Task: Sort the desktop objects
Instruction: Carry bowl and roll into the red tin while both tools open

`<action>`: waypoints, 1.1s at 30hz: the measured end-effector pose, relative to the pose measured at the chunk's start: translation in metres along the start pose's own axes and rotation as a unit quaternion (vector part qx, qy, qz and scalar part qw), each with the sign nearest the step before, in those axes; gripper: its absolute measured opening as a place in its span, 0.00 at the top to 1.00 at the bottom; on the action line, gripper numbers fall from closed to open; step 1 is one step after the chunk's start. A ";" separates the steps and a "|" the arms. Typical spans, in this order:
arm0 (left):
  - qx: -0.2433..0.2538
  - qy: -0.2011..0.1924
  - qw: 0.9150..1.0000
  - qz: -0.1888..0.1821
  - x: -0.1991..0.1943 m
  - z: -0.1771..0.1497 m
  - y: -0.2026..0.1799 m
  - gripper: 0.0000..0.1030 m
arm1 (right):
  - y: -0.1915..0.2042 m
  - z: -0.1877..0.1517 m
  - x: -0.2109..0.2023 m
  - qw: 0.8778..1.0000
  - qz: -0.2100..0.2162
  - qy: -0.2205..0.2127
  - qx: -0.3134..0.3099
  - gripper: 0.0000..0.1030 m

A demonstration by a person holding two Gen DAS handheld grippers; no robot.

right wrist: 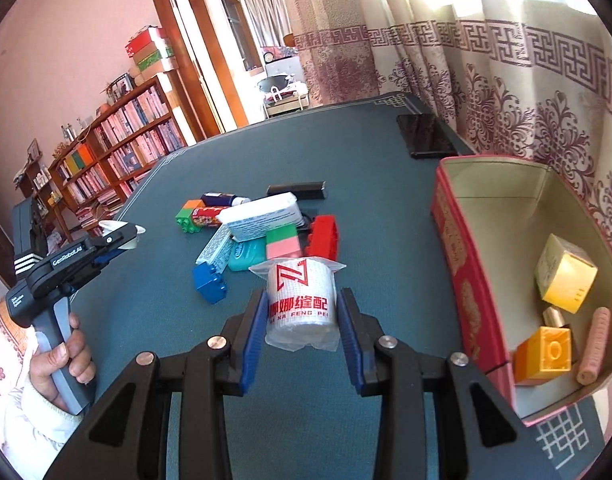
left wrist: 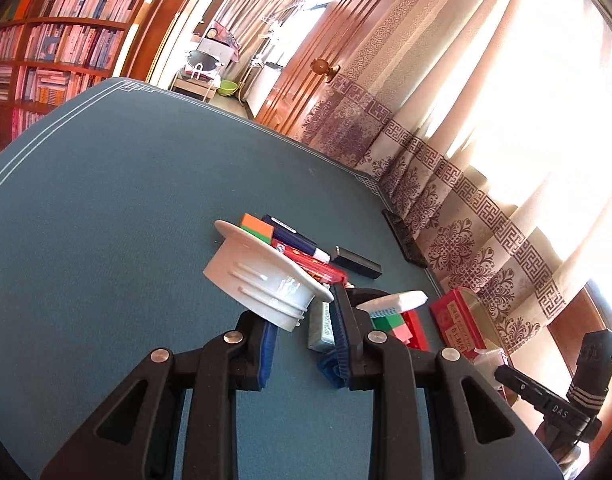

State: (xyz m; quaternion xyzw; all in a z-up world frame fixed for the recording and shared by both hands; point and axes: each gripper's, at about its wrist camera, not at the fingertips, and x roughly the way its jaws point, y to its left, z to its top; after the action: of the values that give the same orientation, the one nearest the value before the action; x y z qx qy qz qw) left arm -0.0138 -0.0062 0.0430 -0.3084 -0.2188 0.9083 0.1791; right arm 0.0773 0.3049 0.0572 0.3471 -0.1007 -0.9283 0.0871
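**Roll and cap held above the table**

A wrapped white roll [right wrist: 302, 304] is pinched by the right gripper [right wrist: 302, 320] above the table [right wrist: 346, 152], beside the red box [right wrist: 462, 280]. A white cap [left wrist: 262, 276] is pinched at its edge by the left gripper [left wrist: 306, 340], over the toy pile [right wrist: 258, 228].

Wrapped white roll [right wrist: 302, 304], upright, off table.

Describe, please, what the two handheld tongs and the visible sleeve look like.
Both tongs, left and right, have black angular linkage arms with round silver rivets and ribbed blue pads lining the fingers. From the right wrist view, the left tongs carry white lettering and white stripes on a black body above a grey handle. The hand gripping it emerges from a white sleeve.
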 end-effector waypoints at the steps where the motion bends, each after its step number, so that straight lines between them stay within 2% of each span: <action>1: 0.007 0.002 1.000 -0.005 0.000 -0.001 -0.008 0.73 | -0.009 0.002 -0.007 1.000 -0.006 -0.008 0.008 0.62; 7: 0.063 0.027 0.997 -0.036 0.009 -0.011 -0.074 0.73 | -0.068 0.004 -0.040 0.996 -0.061 -0.035 0.055 0.62; 11: 0.119 0.048 0.990 -0.057 0.015 -0.023 -0.129 0.73 | -0.108 0.000 -0.054 0.991 -0.086 -0.039 0.093 0.62; 16: 0.187 0.076 0.975 -0.089 0.027 -0.036 -0.197 0.73 | -0.143 -0.005 -0.067 0.985 -0.115 -0.050 0.117 0.62; 21: 0.244 0.104 0.958 -0.113 0.048 -0.049 -0.252 0.73 | -0.158 -0.009 -0.068 0.983 -0.129 -0.054 0.118 0.62; 26: 0.287 0.130 0.941 -0.125 0.068 -0.067 -0.289 0.73 | -0.163 -0.010 -0.067 0.982 -0.142 -0.055 0.116 0.62; 33: 0.325 0.151 0.924 -0.130 0.094 -0.083 -0.322 0.73 | -0.174 -0.012 -0.065 0.979 -0.146 -0.053 0.132 0.62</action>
State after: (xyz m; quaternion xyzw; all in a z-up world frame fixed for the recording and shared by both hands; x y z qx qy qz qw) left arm 0.0306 0.3314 0.1018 -0.3356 0.0801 0.8407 0.4173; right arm 0.1176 0.4864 0.0465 0.3172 -0.1752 -0.9265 -0.1012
